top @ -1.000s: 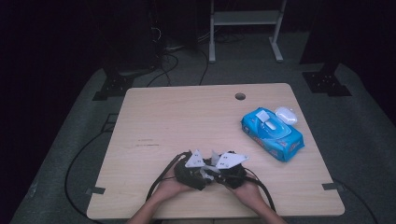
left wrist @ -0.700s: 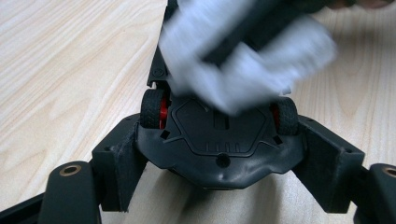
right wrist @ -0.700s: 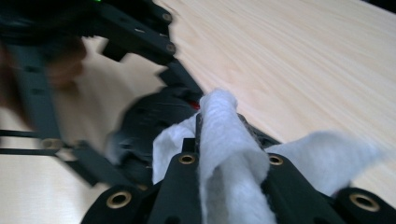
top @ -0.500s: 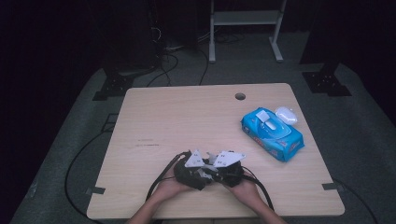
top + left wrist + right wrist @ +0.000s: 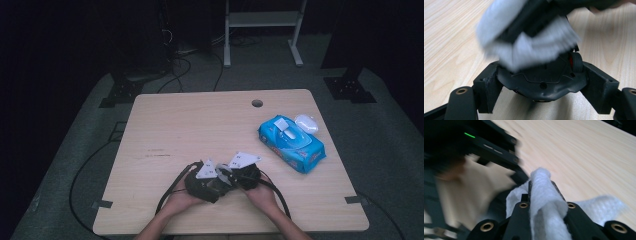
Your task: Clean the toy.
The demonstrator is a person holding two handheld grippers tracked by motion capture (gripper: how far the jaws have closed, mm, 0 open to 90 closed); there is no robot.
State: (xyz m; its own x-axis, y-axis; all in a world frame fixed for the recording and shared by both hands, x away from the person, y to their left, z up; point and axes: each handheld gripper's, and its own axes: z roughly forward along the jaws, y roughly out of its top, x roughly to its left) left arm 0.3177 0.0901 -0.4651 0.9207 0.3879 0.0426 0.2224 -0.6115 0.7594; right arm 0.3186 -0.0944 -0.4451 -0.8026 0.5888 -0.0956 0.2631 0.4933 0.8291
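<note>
Close to the middle of the near edge of the pale wooden table [image 5: 200,120], two grippers are held nose to nose. A black, rounded plastic device with a small red wheel set in its top [image 5: 541,77], possibly a computer mouse, is clamped between the jaws of the left gripper [image 5: 204,184]. The jaws stand fairly wide apart and one presses on each of its sides. A white, fleecy cleaning wipe [image 5: 544,202] is pinched in a fold by the right gripper [image 5: 244,175], whose jaws are almost together on it.

In the left gripper view the wipe is seen blurred, laid over the top of the black device on the side away from that gripper. The wiping stroke is therefore judged to be the step in hand. The device is spanned crosswise by the left jaws, so its upper face lies open to the right gripper, which is the nearer one and bears the cloth. Any next pass would be expected to run across that face, above the jaw line.

A blue soft pack of wipes [image 5: 291,144] lies near the right edge, with a small white oval thing [image 5: 306,123] just beside its far end.
</note>
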